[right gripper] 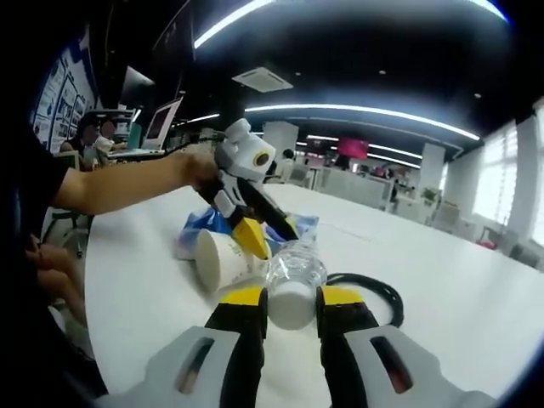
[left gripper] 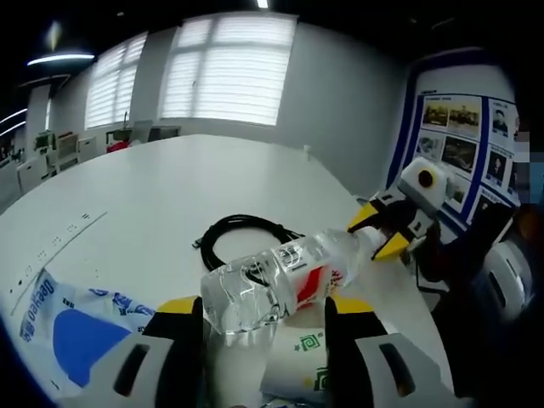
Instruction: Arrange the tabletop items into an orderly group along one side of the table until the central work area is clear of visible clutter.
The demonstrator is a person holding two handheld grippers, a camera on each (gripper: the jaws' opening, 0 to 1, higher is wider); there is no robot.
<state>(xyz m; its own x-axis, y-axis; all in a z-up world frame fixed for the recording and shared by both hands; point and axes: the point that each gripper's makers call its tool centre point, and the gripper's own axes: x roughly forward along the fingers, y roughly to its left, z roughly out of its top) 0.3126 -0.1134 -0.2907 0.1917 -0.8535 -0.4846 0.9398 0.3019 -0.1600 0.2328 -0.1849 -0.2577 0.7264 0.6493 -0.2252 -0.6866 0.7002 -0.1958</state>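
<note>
The white table (left gripper: 170, 195) is bare over most of its surface, with the remaining items bunched near the edge where the person stands. By the look of it the gathering is well along, though nothing is yet lined up tidily, so the ordering itself is probably still left.

A blue-and-white plastic bag (left gripper: 64, 327) lies flat at the near edge in the left gripper view. Beyond the bottle, a black cable (left gripper: 246, 231) sits coiled, nearer the table's middle than the rest; it likely still needs moving.

The clear plastic water bottle (left gripper: 280, 280) is held on its side above the table between both tools. The left gripper (left gripper: 265, 310) has its jaws closed on the bottle's base end, and the right gripper (right gripper: 293, 297) has its jaws closed on the white cap end.

A white paper cup (right gripper: 223, 259) lies tipped on its side just beside the bottle, next to the bag.
</note>
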